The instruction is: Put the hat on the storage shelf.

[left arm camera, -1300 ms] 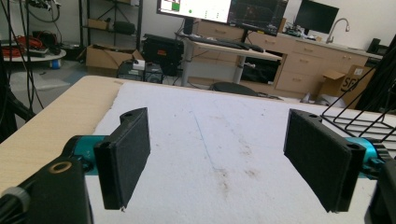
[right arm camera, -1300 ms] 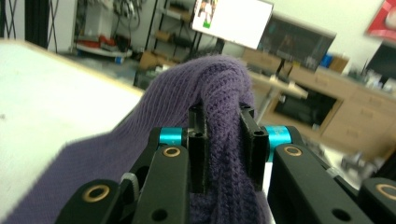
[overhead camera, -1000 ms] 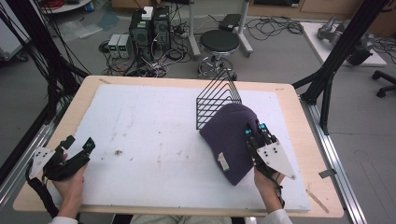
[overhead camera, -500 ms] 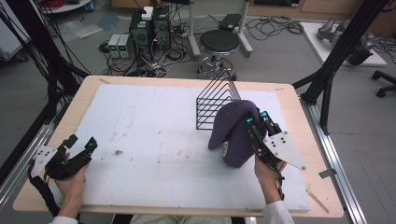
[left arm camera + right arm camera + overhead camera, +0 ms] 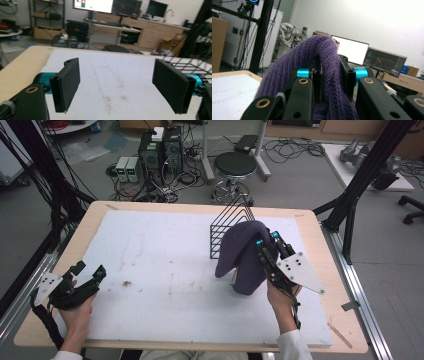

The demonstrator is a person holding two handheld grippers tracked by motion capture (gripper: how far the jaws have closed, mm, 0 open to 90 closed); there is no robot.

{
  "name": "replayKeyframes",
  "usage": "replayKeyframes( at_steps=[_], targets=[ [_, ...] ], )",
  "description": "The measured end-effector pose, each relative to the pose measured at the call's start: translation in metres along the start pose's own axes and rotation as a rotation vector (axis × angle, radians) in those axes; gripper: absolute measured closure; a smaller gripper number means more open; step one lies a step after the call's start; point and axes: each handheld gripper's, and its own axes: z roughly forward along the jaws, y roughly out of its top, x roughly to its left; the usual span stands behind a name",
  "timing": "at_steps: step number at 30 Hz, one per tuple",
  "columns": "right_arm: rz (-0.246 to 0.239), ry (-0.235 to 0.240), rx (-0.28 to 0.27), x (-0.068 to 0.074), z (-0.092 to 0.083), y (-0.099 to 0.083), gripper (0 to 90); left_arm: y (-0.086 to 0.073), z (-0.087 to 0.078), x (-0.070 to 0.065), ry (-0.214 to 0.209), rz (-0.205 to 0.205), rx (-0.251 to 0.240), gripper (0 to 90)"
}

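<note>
Left gripper (image 5: 89, 276) at table's (image 5: 165, 250) left edge, jaws wide apart, nothing between.

Wire rack (image 5: 227, 222) upright mid-table, just left of hat.

Purple knit hat (image 5: 242, 252) hangs off table, pinched by right gripper (image 5: 266, 239); jaws clamped tight on fold of knit near top.

Hat likely light, soft, floppy, stretchy; ribbed knit grippy, not fragile. Single pinch lets it droop; best hold thick fold or brim.

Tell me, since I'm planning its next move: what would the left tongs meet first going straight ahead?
Probably nothing soon: the left tongs, open, face bare white mat. The wire rack sits off to one side.
</note>
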Motion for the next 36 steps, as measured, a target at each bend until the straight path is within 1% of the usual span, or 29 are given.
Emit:
replayKeyframes(
  at_steps=[2, 5, 9, 14, 15, 18, 20, 22, 24, 26, 28, 32, 34, 36],
  targets=[
    [0.008, 0.009, 0.006, 0.003, 0.004, 0.0, 76.5, 0.002, 0.001, 0.0, -0.01, 0.013, 0.006, 22.7],
    [0.008, 0.021, 0.008, 0.008, 0.009, 0.0, 76.4, 0.005, 0.002, -0.001, -0.02, 0.01, -0.004, 22.7],
    [0.016, 0.03, 0.004, 0.012, 0.014, 0.001, 76.3, 0.013, 0.005, -0.002, -0.031, 0.019, -0.018, 22.7],
    [0.028, 0.04, -0.004, 0.017, 0.02, 0.004, 76.3, 0.026, 0.011, -0.007, -0.059, 0.076, -0.057, 22.7],
    [0.028, 0.04, -0.004, 0.017, 0.02, 0.004, 76.3, 0.028, 0.012, -0.008, -0.068, 0.078, -0.066, 22.7],
    [0.034, 0.047, -0.005, 0.021, 0.025, 0.006, 76.2, 0.035, 0.015, -0.014, -0.111, 0.074, -0.085, 22.4],
    [0.038, 0.056, -0.006, 0.024, 0.029, 0.008, 76.2, 0.038, 0.017, -0.019, -0.143, 0.081, -0.088, 22.3],
    [0.023, 0.071, -0.004, 0.028, 0.035, 0.01, 76.2, 0.041, 0.022, -0.025, -0.173, 0.084, -0.08, 22.3],
    [0.023, 0.082, -0.003, 0.031, 0.039, 0.013, 76.1, 0.043, 0.028, -0.03, -0.195, 0.088, -0.069, 22.6],
    [0.017, 0.086, -0.009, 0.034, 0.043, 0.016, 76.0, 0.045, 0.033, -0.036, -0.216, 0.086, -0.067, 22.6],
    [0.016, 0.092, -0.014, 0.038, 0.045, 0.019, 76.0, 0.047, 0.037, -0.043, -0.241, 0.093, -0.063, 22.6],
    [0.001, 0.102, -0.021, 0.043, 0.049, 0.024, 75.8, 0.051, 0.046, -0.058, -0.304, 0.119, -0.059, 22.5],
    [0.002, 0.102, -0.023, 0.044, 0.05, 0.026, 75.6, 0.052, 0.052, -0.064, -0.349, 0.115, -0.045, 22.5],
    [0.0, 0.104, -0.022, 0.045, 0.052, 0.028, 75.5, 0.052, 0.058, -0.07, -0.373, 0.111, -0.033, 22.6]
  ],
)
